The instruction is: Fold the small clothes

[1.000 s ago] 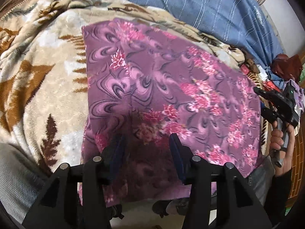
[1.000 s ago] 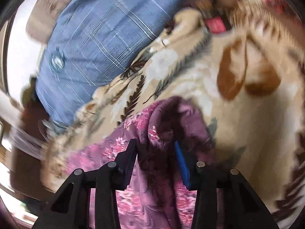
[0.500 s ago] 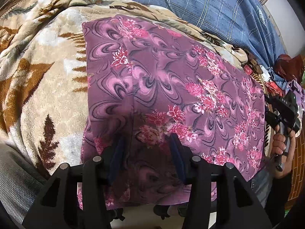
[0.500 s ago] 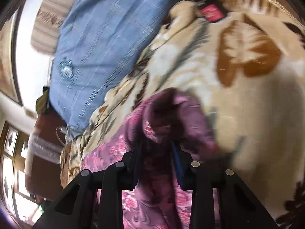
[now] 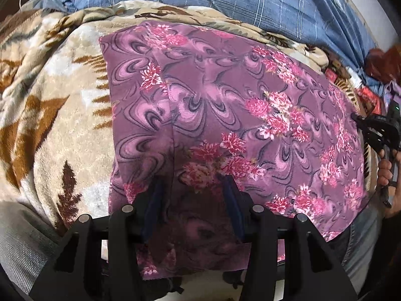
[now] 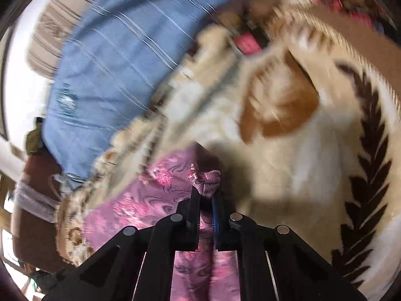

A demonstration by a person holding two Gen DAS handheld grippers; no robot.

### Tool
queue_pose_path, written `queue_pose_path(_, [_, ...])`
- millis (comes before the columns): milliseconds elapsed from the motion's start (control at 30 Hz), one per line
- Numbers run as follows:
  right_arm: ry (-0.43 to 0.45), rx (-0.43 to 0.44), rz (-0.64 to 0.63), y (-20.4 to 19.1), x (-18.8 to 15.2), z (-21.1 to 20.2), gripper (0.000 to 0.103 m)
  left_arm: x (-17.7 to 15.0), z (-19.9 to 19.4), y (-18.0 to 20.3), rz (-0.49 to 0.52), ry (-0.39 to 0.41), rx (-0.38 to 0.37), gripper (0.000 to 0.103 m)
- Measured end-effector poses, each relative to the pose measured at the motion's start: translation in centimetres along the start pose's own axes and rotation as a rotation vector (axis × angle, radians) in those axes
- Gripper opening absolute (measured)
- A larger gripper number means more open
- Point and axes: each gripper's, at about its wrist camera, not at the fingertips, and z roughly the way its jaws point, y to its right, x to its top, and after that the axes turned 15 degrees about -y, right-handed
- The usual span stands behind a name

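Both wrist views look steeply down, close, sharing the purple cloth (image 5: 225, 115).

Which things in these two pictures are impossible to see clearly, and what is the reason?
- Left wrist view: the near edge of the purple floral cloth is hidden behind the left tool; whether its pads press the cloth cannot be told.
- Left wrist view: the right tool is cut off by the frame edge.
- Right wrist view: the leaf-patterned blanket and blue checked fabric are motion-blurred.
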Motion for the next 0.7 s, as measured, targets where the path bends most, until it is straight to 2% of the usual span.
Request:
queue_pose_path(67, [0.020,-0.023,-0.045,-1.2,-0.2,-0.3,0.008,0.1,-0.1,0.0,-0.001,0.000,0.002,0.047])
queue_pose_path(133, [0.051,-0.010,-0.051,-1.8,-0.6,-1.3,0.016,0.1,-0.4,-0.3,-0.015,-0.001,-0.020,0.047])
queue_pose_path(200, [0.064,0.037,-0.009,-1.6,-2.0,-2.5,0.032,0.1,-1.0,-0.9,-0.041,-0.005,-0.063,0.047])
queue_pose_path(233, [0.071,0.065,-0.014,-1.7,-3.0,-3.0,0.046,0.1,-1.1,-1.2,-0.053,-0.007,-0.084,0.047])
queue_pose_path(267, [0.067,0.070,-0.019,-1.9,-3.7,-3.2,0.047,0.0,-1.2,-1.6,-0.065,-0.011,-0.103,0.047])
queue_pose_path(367, [0.027,0.017,-0.061,-2.8,-6.8,-2.8,0.047,-0.2,-1.1,-2.2,-0.088,-0.014,-0.135,0.047])
queue_pose_path(433, [-0.010,-0.023,-0.073,-3.1,-8.0,-1.5,0.046,-0.2,-1.0,-2.1,-0.090,-0.008,-0.128,0.047])
queue_pose_path(500, [-0.046,-0.119,-0.101,-3.8,-8.2,0.0,0.032,-0.2,-1.0,-1.6,-0.082,0.003,-0.098,0.045])
queue_pose_path(533, [-0.041,-0.165,-0.110,-4.2,-8.2,0.2,0.011,-0.2,-1.1,-1.3,-0.074,0.011,-0.074,0.032])
queue_pose_path(567, [-0.037,-0.176,-0.123,-4.5,-8.3,0.0,0.009,-0.2,-1.1,-1.0,-0.064,0.018,-0.032,0.012])
queue_pose_path(600, [-0.025,-0.195,-0.133,-4.9,-8.5,-0.5,0.009,-0.3,-1.2,-1.0,-0.058,0.019,0.011,0.006])
queue_pose_path(700, [0.010,-0.235,-0.136,-5.5,-9.4,-1.6,0.008,-0.5,-1.4,-2.2,-0.081,0.007,-0.031,0.006])
